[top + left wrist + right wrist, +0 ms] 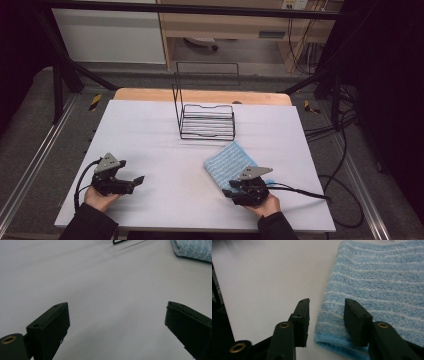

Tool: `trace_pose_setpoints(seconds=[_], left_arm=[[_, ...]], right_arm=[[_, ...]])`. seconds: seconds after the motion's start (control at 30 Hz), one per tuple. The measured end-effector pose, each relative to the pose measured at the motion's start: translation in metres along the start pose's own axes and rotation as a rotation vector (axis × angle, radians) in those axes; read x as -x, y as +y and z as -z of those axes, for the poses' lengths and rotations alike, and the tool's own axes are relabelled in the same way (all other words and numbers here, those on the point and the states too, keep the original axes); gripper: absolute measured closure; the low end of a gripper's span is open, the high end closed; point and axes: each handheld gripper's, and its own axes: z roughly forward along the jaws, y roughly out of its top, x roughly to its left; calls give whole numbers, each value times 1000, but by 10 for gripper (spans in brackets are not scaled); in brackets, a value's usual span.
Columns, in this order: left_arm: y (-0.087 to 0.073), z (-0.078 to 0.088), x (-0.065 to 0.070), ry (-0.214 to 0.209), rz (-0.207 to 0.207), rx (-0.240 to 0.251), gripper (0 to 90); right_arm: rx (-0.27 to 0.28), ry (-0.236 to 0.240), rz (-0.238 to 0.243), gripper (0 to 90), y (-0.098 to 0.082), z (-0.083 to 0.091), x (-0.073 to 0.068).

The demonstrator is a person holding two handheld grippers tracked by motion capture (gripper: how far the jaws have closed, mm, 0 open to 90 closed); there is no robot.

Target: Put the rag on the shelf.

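Straddling the near corner of the blue striped towel, the right gripper has fingers parted, not pinching. Left gripper rests wide open over bare white surface.

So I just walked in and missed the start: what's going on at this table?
A person holds a pair of tongs in each hand at a white table. The right tongs are at the near edge of a folded blue striped towel, jaws partly open astride its corner, one over the cloth and one over bare table; no firm grip shows yet. The left tongs hover wide open over bare table, holding nothing. A black wire rack stands farther back, with nothing on it.
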Motion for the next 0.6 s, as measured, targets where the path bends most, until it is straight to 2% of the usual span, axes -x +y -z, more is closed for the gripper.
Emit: trace_pose_setpoints(seconds=[0.07, 0.13, 0.23, 0.4, 0.6], left_arm=[[0, 0, 0, 1, 1, -3, 59], [0, 0, -1, 1, 3, -3, 59], [0, -1, -1, 2, 9, -7, 59], [0, -1, -1, 3, 9, -9, 59], [0, -1, -1, 1, 10, -9, 59]], right_arm=[[-16, 9, 6, 649, -1, -3, 0], [-28, -11, 31, 708, -4, -7, -1], [-33, -19, 41, 745, -4, -8, -1], [-43, -31, 63, 858, -4, -10, 1], [-54, -17, 47, 882, 0, -9, 3]])
